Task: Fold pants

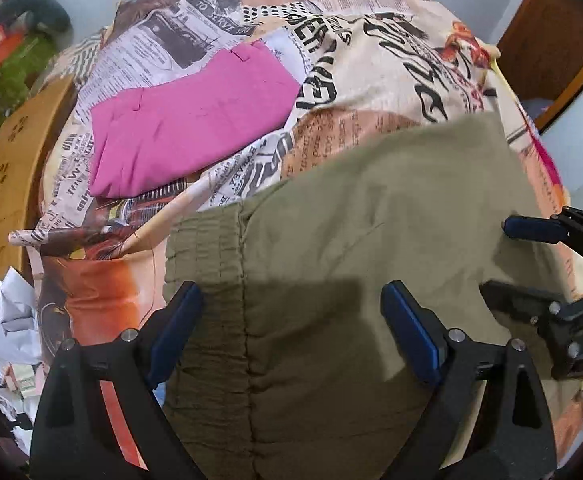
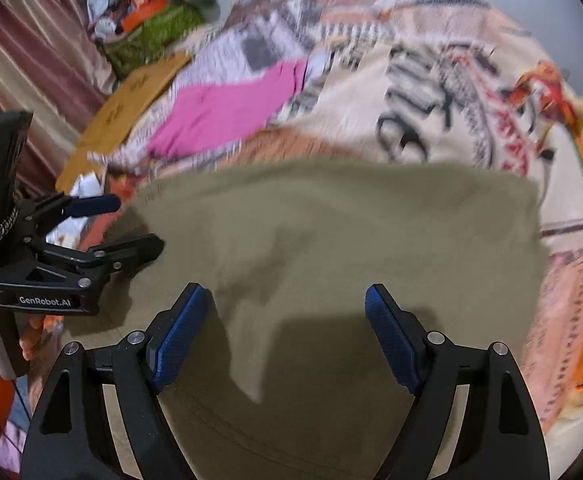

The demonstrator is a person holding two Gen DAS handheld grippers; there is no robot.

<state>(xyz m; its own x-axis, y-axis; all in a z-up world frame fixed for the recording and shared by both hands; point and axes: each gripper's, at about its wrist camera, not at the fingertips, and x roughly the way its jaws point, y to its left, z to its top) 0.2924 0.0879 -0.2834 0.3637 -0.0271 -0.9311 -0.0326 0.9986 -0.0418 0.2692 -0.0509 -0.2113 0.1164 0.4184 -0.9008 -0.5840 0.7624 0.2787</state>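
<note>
Your left gripper (image 1: 291, 320) hangs jaws wide over the waistband end of the olive pants (image 1: 371, 240), which lie flat on the newsprint sheet (image 1: 391, 80). Pink pants (image 1: 187, 120) sit folded beyond. Your right gripper (image 2: 289, 328) gapes too, gripping nothing.

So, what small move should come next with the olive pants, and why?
Probably lower the left gripper to pinch the waistband of the olive pants: both it and the right gripper hover open above the flat cloth, gripping nothing.
</note>
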